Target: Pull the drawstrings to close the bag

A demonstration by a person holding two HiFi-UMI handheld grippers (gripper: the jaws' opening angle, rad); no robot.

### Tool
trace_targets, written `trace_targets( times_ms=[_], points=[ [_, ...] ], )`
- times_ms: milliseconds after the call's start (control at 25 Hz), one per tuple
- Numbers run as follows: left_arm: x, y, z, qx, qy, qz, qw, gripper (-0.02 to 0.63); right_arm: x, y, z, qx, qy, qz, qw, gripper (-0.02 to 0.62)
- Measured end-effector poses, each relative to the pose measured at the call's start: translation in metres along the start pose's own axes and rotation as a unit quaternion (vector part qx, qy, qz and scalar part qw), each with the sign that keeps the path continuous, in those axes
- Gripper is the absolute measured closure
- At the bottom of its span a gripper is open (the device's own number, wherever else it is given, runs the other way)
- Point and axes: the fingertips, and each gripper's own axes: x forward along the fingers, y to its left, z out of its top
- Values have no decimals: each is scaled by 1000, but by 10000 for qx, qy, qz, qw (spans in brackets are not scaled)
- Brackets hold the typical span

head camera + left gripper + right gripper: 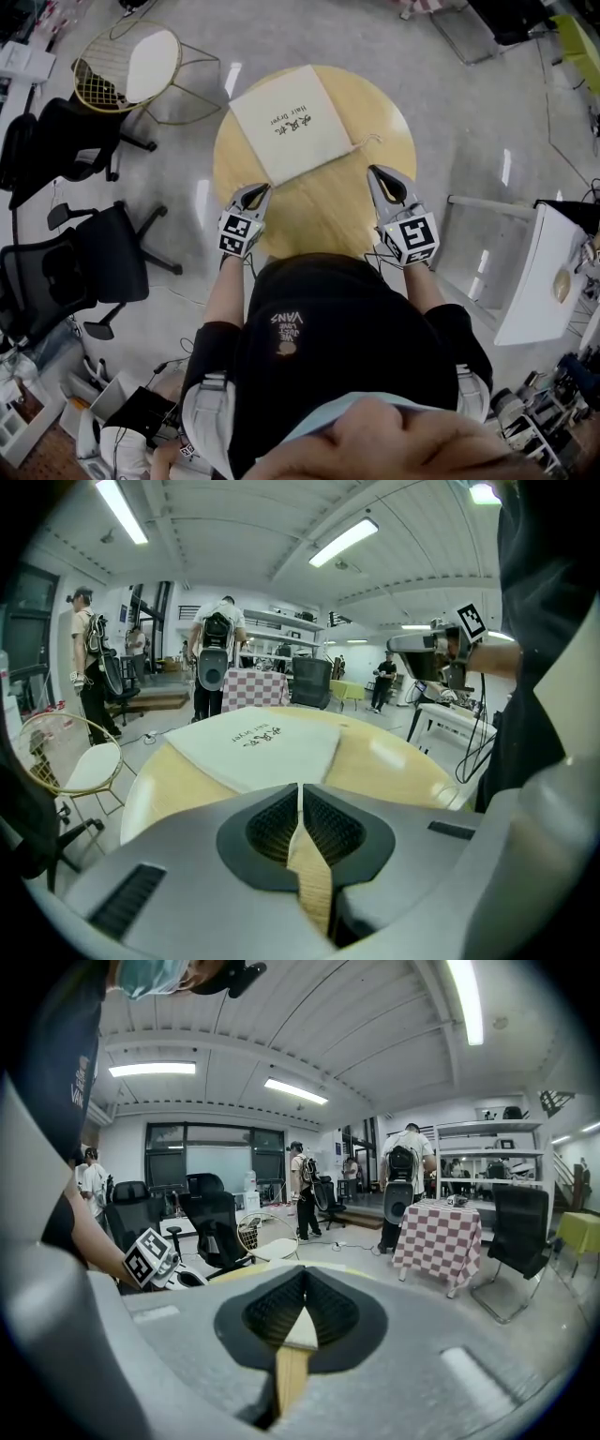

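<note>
A cream drawstring bag [291,122] with dark print lies flat on the far half of the round wooden table [319,211]. Its thin drawstring [364,143] trails off the bag's right corner. My left gripper [262,191] hovers over the table just short of the bag's near-left corner, with its jaws together and nothing between them. My right gripper [374,172] is near the bag's right side, below the drawstring, also shut and empty. The left gripper view shows the bag [258,747] ahead past the closed tips of the left gripper [300,789]. The right gripper [302,1277] points past the table towards the room.
A gold wire chair with a white seat [131,66] stands beyond the table at left. Black office chairs [94,253] are at the left, and a white side table [534,272] at the right. Several people and a checkered table [441,1232] stand farther off.
</note>
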Motion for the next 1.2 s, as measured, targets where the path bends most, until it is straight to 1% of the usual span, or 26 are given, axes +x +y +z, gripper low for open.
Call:
trace_targets(
  times_ms=[200,440,520,560,680,800,1040,1200],
  points=[
    [6,3,-8,-32,165,15,9999,595,1,-1,-3,23,63,1,10000,597],
    [15,4,-16,143,402,-38,9991,593,4,-1,-6,67,73,14,9999,597],
    [18,5,-19,151,468,-31,9988,558,5,0,-8,87,86,25,9999,597],
    [18,5,-20,157,500,-44,9986,557,5,0,-9,94,94,27,9999,597],
    [22,2,-22,228,623,-157,9977,551,3,-2,-8,97,94,16,9999,597],
    [24,0,-26,274,752,-263,9964,526,0,-5,-9,98,96,-22,9999,597],
    [29,0,-33,280,1011,-416,9936,528,1,-8,-11,107,131,-59,9998,597],
    [31,2,-35,268,1120,-436,9924,528,2,-7,-9,104,127,-56,9999,597]
  ],
)
